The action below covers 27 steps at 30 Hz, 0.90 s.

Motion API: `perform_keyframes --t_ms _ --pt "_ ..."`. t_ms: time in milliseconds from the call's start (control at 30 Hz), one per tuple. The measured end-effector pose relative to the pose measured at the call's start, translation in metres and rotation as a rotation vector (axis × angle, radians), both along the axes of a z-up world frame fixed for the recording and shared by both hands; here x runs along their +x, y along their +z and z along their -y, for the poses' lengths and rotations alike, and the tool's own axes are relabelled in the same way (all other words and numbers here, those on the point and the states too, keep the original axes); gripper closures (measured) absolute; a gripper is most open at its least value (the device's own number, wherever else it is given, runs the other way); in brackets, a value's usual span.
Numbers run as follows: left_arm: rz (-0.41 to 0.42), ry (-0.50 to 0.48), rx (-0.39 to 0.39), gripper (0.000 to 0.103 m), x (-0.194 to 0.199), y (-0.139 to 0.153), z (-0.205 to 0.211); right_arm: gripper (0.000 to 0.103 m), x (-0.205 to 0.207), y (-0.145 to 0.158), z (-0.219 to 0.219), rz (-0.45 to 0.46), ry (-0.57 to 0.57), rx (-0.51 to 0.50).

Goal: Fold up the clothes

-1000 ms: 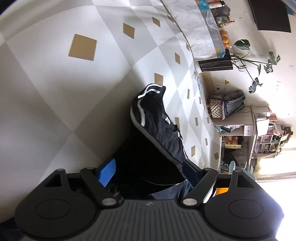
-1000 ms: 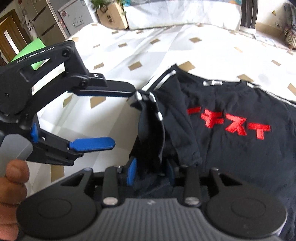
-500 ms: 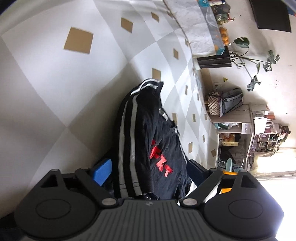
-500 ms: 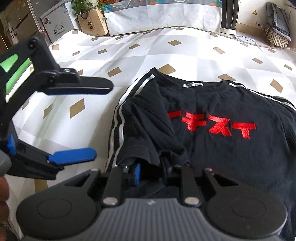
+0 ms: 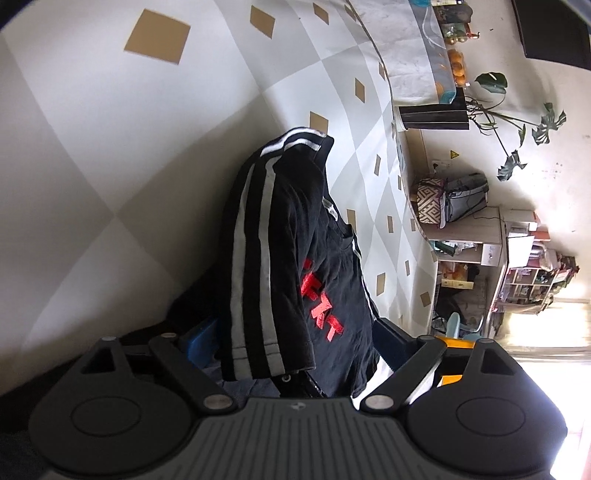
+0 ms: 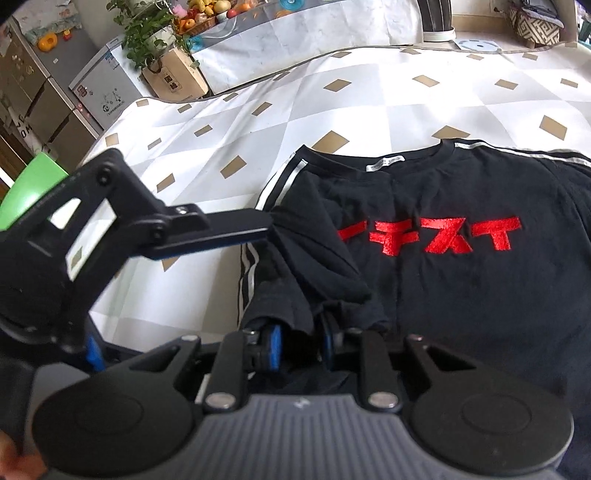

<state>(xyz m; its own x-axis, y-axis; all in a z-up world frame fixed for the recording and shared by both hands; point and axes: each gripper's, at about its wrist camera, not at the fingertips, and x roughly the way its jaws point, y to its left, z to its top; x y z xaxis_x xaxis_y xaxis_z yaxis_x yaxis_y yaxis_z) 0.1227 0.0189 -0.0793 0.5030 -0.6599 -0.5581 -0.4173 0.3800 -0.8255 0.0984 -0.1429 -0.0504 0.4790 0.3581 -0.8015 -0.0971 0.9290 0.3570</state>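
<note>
1. Nearest the right wrist camera, the right tool [image 6: 301, 345] is clamped on a bunched fold of the black T-shirt [image 6: 461, 288]; its blue pads [image 6: 275, 345] are pressed into the cloth at the sleeve hem.
2. The left tool [image 5: 291, 343] stands with its fingers wide apart, and the striped sleeve [image 5: 255, 258] hangs between them; in the right wrist view its upper finger [image 6: 236, 230] touches the folded cloth at the shirt's edge (whether it presses there I cannot tell).
3. The shirt lies chest-up on the worktop [image 6: 369, 103], one sleeve turned in over the body. Red block characters [image 6: 428, 236] run across the chest, reading roughly "テスト". White stripes [image 6: 517, 153] follow the shoulder, and a small neck label [image 6: 384, 163] is too fine to read.
4. The worktop cover is white and grey diamonds with small tan squares [image 5: 157, 37].
5. Farther off: a cardboard box [image 6: 173, 77] with a printed mark, a potted plant [image 6: 147, 37], fruit [image 6: 207, 14], a white appliance [image 6: 99, 92] with stickers, and a green chair [image 6: 33, 184] at the left edge.
6. In the left wrist view, a patterned bag [image 5: 430, 201], cluttered shelves [image 5: 532, 280] and a bright window beyond.
</note>
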Motion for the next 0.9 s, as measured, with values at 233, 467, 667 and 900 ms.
perform_keyframes --t_ms 233,467,667,900 --pt "0.003 0.027 -0.025 0.046 -0.006 -0.005 -0.005 0.081 0.002 0.003 0.002 0.005 -0.014 0.007" --pt "0.001 0.009 0.058 0.078 -0.007 -0.002 -0.004 0.080 0.001 0.005 -0.004 0.010 0.022 -0.003" --pt "0.022 0.033 0.130 0.090 -0.007 0.005 -0.013 0.061 0.000 0.010 -0.009 0.007 0.077 -0.071" --pt "0.061 0.031 0.243 0.091 -0.002 0.015 -0.022 0.045 -0.014 0.004 -0.015 -0.069 0.114 -0.152"
